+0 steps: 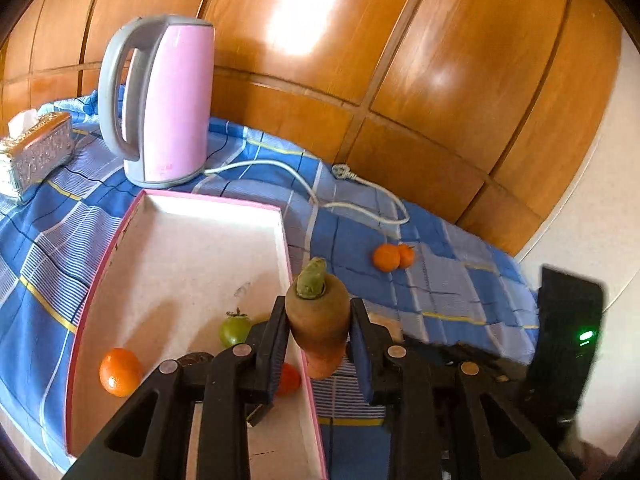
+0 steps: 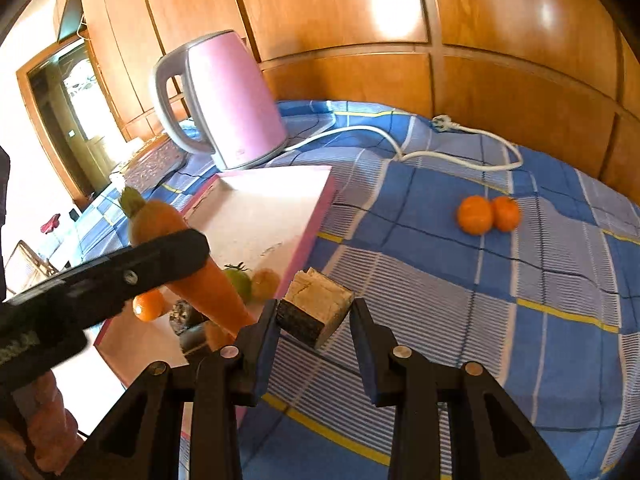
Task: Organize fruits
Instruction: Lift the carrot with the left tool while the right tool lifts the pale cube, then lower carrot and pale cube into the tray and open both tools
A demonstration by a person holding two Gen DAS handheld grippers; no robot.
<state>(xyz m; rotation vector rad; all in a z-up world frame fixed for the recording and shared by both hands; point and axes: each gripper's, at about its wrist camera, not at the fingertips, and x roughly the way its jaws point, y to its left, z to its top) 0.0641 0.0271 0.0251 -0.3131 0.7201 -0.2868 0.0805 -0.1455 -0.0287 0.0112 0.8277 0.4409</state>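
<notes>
Wood-panelled wall behind, blue checked cloth (image 1: 460, 292) below. Already in the pink tray (image 1: 100, 264): orange (image 1: 120, 372), green tomato (image 1: 234, 330). Left gripper (image 1: 319, 344) clenched on a carrot (image 1: 318, 316) above the tray's edge; right gripper (image 2: 316, 344) grasping a cut wedge (image 2: 316, 312). Left to collect: two tangerines (image 2: 488, 214) far ahead, well apart.

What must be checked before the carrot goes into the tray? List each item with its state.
1. Left gripper shut on the carrot: ok.
2. Right gripper holding its block: ok.
3. Bare floor free in the tray: ok.
4. Carrot fully inside the tray's rim: cannot tell; it shows right at the rim.
5. All fruit in the tray: not ok; two oranges lie on the cloth.
</notes>
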